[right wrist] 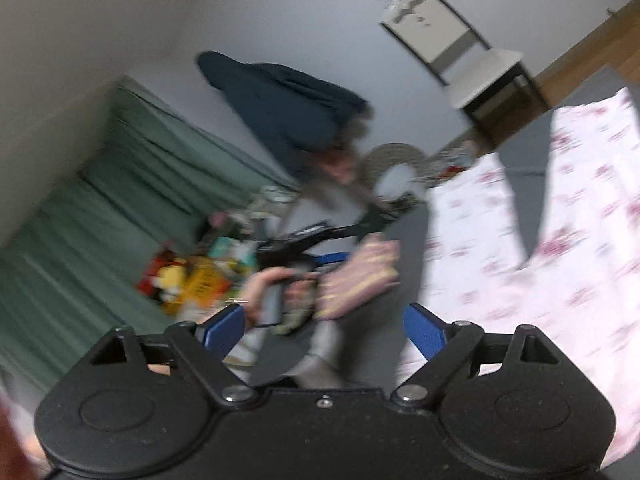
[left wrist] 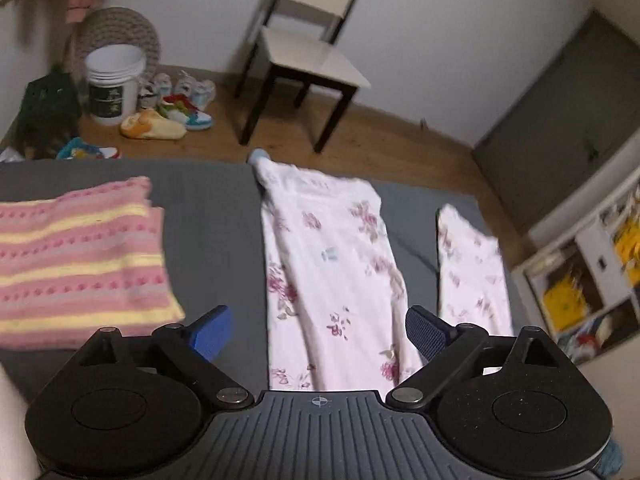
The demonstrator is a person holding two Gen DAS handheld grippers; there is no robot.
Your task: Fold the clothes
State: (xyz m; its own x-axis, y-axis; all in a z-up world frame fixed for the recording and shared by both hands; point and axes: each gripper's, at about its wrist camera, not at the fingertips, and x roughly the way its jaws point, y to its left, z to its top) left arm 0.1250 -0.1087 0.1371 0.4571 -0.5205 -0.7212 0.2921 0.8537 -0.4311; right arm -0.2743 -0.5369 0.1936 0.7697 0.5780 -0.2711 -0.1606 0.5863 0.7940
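Closest to the left wrist camera, the left gripper (left wrist: 318,332) fills the bottom of the frame with its blue fingers (left wrist: 212,334) spread wide and nothing between them. Just past it, the floral garment (left wrist: 332,268) lies flat on the grey bed (left wrist: 216,224), a long pale piece running from lower centre up to the middle of the frame. A second floral strip (left wrist: 472,268) lies to its right, with bare grey sheet between the two. At the left edge sits the folded pink and yellow striped knit (left wrist: 76,256), well apart from the floral cloth. Beyond the bed, on the wooden floor, a chair (left wrist: 308,56) stands at upper centre, and a white bucket (left wrist: 114,84) and some shoes (left wrist: 176,108) sit at upper left.

From the right wrist camera everything is smeared by motion. The right gripper (right wrist: 324,332) shows at the bottom, its jaws likewise wide apart and holding nothing. Floral fabric (right wrist: 532,280) covers the right side of the frame. Near the middle, a hand (right wrist: 272,288) grips the handle of the other tool, with the striped knit (right wrist: 360,276) just beside it. A green curtain (right wrist: 100,208) fills the left, and something dark blue (right wrist: 288,104) hangs on the wall at upper centre.
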